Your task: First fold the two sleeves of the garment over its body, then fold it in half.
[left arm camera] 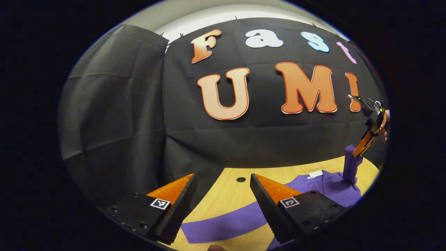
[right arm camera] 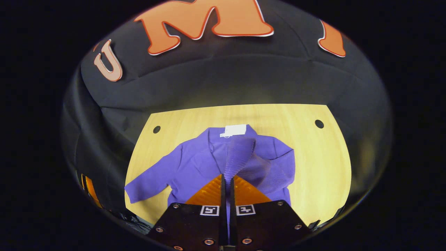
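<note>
Right gripper view: right claw is clamped on the purple cardigan's lifted sleeve above the bench; left claw gapes apart.

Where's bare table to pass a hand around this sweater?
Bare table lies right of the sweater, a strip runs behind its collar, and a corner sits front left below the spread sleeve. The middle is crowded: the right gripper pinches the other sleeve there.
</note>
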`<state>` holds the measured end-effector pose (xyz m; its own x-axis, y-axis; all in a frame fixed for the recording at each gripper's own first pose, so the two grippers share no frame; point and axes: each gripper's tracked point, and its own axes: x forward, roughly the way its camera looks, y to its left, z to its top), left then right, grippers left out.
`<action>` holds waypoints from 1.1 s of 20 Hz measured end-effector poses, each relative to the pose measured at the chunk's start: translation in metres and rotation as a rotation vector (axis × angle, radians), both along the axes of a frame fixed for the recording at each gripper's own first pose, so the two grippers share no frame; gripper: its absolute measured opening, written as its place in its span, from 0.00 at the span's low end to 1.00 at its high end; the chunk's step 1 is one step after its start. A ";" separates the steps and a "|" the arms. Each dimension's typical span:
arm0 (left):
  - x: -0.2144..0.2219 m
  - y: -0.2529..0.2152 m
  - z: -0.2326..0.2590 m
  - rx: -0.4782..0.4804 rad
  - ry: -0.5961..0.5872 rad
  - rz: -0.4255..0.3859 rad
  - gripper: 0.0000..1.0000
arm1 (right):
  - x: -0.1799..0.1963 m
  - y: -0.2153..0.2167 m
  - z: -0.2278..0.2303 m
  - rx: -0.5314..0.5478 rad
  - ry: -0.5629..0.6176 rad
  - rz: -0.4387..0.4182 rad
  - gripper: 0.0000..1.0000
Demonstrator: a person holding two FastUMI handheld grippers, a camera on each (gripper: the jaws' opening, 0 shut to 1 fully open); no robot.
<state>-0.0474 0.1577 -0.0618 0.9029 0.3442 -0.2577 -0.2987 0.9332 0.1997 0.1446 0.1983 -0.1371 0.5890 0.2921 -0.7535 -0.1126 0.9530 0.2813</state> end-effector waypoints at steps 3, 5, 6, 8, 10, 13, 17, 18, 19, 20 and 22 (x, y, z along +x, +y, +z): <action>-0.010 0.008 -0.007 -0.001 0.044 0.032 0.98 | 0.002 0.018 0.004 0.050 -0.003 -0.017 0.06; -0.016 0.013 -0.012 0.000 0.072 0.045 0.98 | 0.001 0.028 0.014 0.097 -0.020 -0.011 0.10; -0.018 0.014 -0.014 -0.006 0.086 0.050 0.99 | 0.000 0.030 0.020 0.118 -0.036 -0.012 0.13; -0.020 0.014 -0.020 -0.028 0.111 0.063 0.98 | 0.000 0.033 0.033 0.158 -0.074 -0.004 0.16; -0.026 0.013 -0.027 -0.064 0.136 0.079 0.98 | 0.002 0.031 0.048 0.170 -0.138 -0.007 0.27; -0.034 0.012 -0.043 -0.149 0.203 0.124 0.98 | 0.001 0.019 0.073 0.167 -0.251 -0.007 0.49; -0.056 0.007 -0.061 -0.295 0.312 0.245 0.98 | -0.002 -0.009 0.098 0.096 -0.405 -0.015 0.72; -0.061 0.004 -0.067 -0.323 0.350 0.271 0.99 | -0.003 -0.013 0.104 0.078 -0.440 -0.016 0.78; -0.065 0.004 -0.077 -0.351 0.380 0.282 0.99 | -0.006 -0.019 0.109 0.058 -0.471 -0.014 0.81; -0.069 0.004 -0.085 -0.379 0.425 0.294 0.99 | -0.013 -0.026 0.112 0.041 -0.496 -0.013 0.86; -0.079 0.007 -0.104 -0.431 0.512 0.306 0.97 | -0.020 -0.035 0.120 0.023 -0.547 -0.007 0.92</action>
